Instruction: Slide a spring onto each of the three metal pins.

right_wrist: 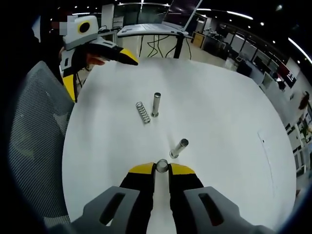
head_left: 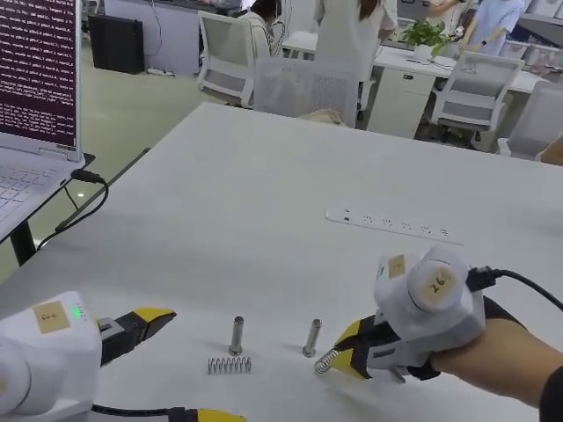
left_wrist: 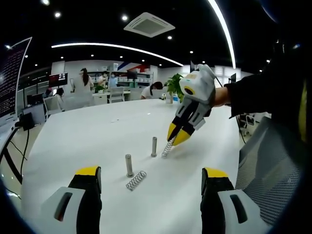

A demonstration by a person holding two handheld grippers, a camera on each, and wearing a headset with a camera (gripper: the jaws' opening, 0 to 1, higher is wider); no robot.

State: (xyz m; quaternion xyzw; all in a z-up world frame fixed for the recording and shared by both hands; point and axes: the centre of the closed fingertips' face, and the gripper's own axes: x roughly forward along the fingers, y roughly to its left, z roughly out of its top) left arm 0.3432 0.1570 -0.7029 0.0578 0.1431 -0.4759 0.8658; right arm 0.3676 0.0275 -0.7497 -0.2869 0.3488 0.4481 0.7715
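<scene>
Right gripper view showed the right claw point(right_wrist: 162, 171) pinching a spring point(right_wrist: 162, 166) end-on, a pin point(right_wrist: 179, 147) just ahead. Its bore probably needed lining up over the pin top before lowering. The left claw point(left_wrist: 151, 172) stood spread.

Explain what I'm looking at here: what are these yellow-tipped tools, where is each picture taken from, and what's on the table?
No robot here: a person holds a two-jaw tool in each hand. The head view comes from a headset looking down at the bench. Each round view comes from a camera riding on one gripper, looking along its jaws. On the white table stand a metal pin and a second pin, both bare, with a loose spring lying beside the first. The right gripper is shut on a second spring next to the second pin. The left gripper is open, holding nothing.
</scene>
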